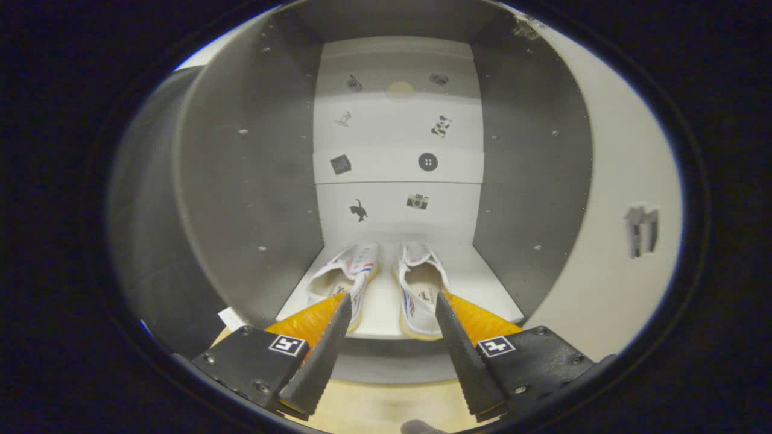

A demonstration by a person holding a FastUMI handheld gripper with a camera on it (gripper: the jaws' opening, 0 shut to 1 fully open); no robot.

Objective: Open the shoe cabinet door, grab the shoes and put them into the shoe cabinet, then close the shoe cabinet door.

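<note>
Both shoes (pixel 379 283) sit side by side on the bottom shelf of the open shoe cabinet (pixel 241 181), your tongs (pixel 392 310) are spread wide and empty, so only closing the door is left.

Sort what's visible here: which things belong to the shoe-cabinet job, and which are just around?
Job:
- pair of white shoes, side by side on the cabinet's bottom shelf
- shoe cabinet, open
- gripper, fingers spread, holding nothing, tips by the shoes' heels

Just around:
- small picture stickers on the back panel
- white slip beside the cabinet's base
</note>
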